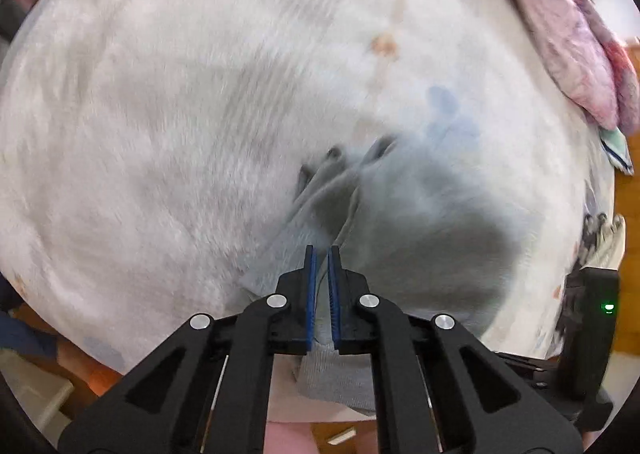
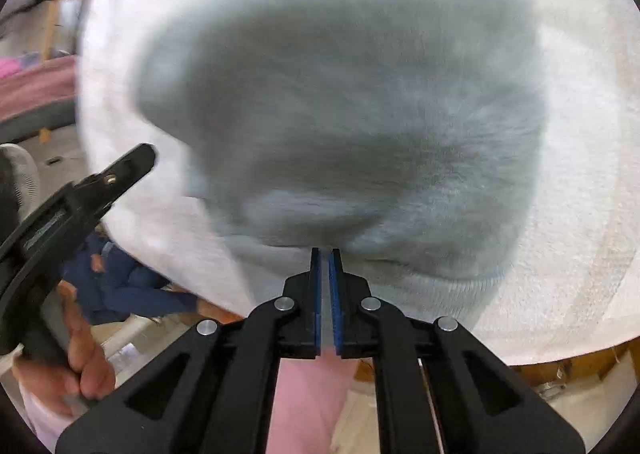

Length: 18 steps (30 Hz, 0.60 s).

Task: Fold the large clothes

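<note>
White fleecy bedding (image 1: 160,134) fills both views, with the pale grey garment (image 2: 340,114) spread mid-frame on it. Both the left gripper (image 1: 322,254) and right gripper (image 2: 325,256) are clamped on its ribbed hem (image 2: 420,286), apparently starting a fold; next, carry the hem evenly across.

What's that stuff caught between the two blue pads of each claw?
Pale grey knitted garment. Its ribbed edge sits pinched in the right claw in the right wrist view, and another fold in the left claw in the left wrist view.

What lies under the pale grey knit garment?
The pale grey knit garment lies on a white fleecy blanket, visible all round it. Whatever is beneath the garment's middle is covered.
</note>
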Tool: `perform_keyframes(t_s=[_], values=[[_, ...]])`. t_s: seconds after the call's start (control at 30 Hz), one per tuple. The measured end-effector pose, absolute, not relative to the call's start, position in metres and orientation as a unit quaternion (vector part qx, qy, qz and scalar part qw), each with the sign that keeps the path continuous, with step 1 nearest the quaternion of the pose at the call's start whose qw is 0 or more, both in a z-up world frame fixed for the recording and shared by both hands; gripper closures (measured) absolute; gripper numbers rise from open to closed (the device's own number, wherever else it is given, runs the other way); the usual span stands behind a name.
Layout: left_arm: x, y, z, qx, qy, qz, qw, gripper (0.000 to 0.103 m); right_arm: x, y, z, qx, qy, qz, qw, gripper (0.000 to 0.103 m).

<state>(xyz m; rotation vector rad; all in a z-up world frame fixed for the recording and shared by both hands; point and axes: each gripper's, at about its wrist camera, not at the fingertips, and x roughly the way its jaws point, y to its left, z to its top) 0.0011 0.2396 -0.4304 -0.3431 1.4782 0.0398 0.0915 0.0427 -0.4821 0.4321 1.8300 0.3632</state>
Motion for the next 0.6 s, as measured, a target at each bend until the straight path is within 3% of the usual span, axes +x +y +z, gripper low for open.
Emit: perform_keyframes(t_s=[0.17,0.4,0.5,0.6], values=[[0.046,0.209,-0.405,-0.112,0.654,-0.037,0.747,0.095,0.120,-0.005,-0.441,0.226,0.729,0.090,0.640,0.097],[0.098,0.193,-0.495,-0.082,0.684,-0.003,0.725,0.096,0.146,-0.007,-0.477,0.139,0.739,0.059,0.657,0.097],[0.108,0.193,-0.504,-0.069,0.682,-0.023,0.728,0.097,0.156,-0.018,-0.488,0.156,0.727,0.042,0.667,0.098],[0.112,0.196,-0.479,-0.040,0.673,-0.015,0.738,0.095,0.153,-0.026,-0.476,0.178,0.740,0.029,0.648,0.097]])
